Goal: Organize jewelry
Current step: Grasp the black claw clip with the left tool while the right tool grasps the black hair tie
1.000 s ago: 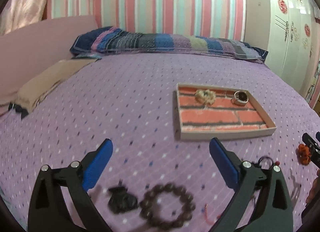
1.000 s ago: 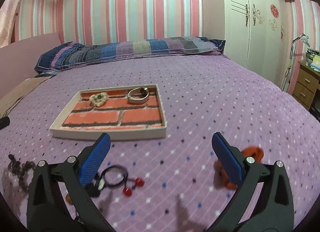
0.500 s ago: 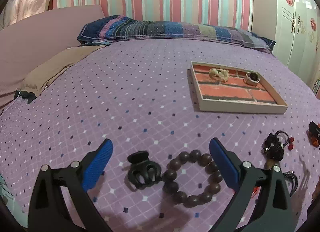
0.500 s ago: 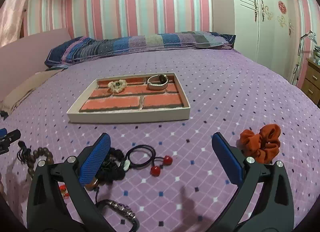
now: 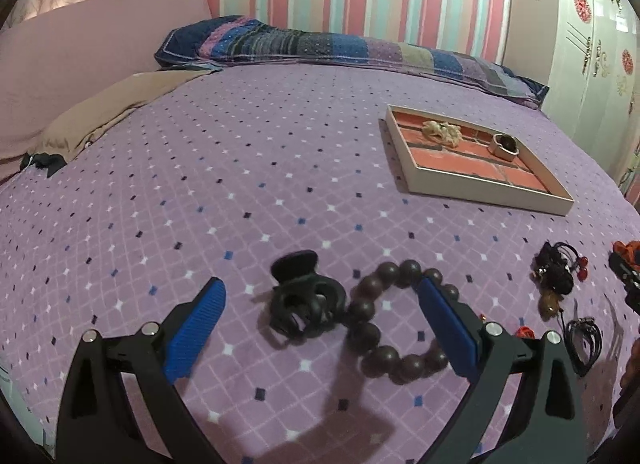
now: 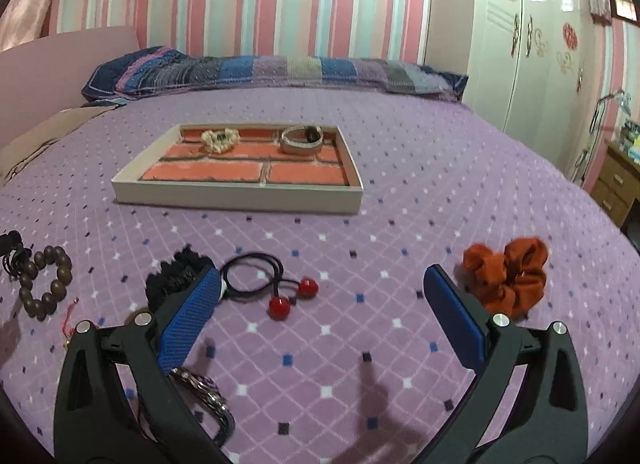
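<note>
A brick-patterned tray (image 5: pixel 492 190) (image 6: pixel 240 197) lies on the purple bedspread, holding a cream scrunchie (image 5: pixel 442 130) (image 6: pixel 220 140) and a silver bracelet (image 5: pixel 505 144) (image 6: pixel 301 140). My left gripper (image 5: pixel 320 296) is open above a black claw hair clip (image 5: pixel 306 300) and a brown bead bracelet (image 5: pixel 396 320) (image 6: pixel 44 286). My right gripper (image 6: pixel 322 284) is open above a black hair tie with red balls (image 6: pixel 276 284). An orange scrunchie (image 6: pixel 506 280) lies by the right finger. A black scrunchie (image 6: pixel 176 276) and a metal bracelet (image 6: pixel 208 396) lie by the left finger.
Striped pillows (image 6: pixel 280 72) line the bed's far end. A tan cloth (image 5: pixel 112 104) lies at the left edge. A white wardrobe (image 6: pixel 528 44) and a wooden nightstand (image 6: pixel 616 184) stand to the right. A small pile of dark hair ties (image 5: pixel 560 268) lies right of the bead bracelet.
Both grippers drew back and tilted down, so the tray looks farther. The claw clip and bead bracelet now sit between the left fingers; the orange scrunchie moved into fuller view on the right.
</note>
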`<state>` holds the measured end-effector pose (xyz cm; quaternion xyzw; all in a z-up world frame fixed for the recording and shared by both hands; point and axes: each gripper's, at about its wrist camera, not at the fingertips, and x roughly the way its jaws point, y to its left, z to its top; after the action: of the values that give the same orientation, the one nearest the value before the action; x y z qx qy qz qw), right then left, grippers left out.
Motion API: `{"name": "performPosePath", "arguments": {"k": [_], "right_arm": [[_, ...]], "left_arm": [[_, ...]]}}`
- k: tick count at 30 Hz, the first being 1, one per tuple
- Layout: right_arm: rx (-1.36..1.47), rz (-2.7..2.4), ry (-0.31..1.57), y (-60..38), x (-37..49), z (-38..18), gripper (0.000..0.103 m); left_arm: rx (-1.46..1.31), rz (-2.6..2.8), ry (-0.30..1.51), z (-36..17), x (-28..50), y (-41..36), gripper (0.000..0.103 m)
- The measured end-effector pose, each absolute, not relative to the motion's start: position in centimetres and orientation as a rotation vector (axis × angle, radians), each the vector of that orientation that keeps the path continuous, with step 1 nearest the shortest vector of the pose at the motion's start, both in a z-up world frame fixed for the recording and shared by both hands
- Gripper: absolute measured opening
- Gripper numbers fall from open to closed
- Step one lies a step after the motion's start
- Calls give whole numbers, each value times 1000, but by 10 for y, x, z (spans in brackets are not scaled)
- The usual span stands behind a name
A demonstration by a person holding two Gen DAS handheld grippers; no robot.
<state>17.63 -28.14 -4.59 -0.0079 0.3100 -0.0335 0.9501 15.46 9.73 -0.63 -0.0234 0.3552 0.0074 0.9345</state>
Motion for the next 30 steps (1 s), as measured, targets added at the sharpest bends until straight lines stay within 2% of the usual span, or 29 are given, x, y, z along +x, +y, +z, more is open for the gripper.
{"name": "performPosePath", "arguments": {"k": [13,24,30], "right_arm": [[8,-50,663,-274,183,-53,98],[2,-10,704,-253,192,-63,86],[5,14,726,-241,196,-68,76]], "left_arm": [[-43,27,718,-11,158,86,95],[-31,85,724,-21,168,107,95],[-32,92,730,-26,170,118,95]]}}
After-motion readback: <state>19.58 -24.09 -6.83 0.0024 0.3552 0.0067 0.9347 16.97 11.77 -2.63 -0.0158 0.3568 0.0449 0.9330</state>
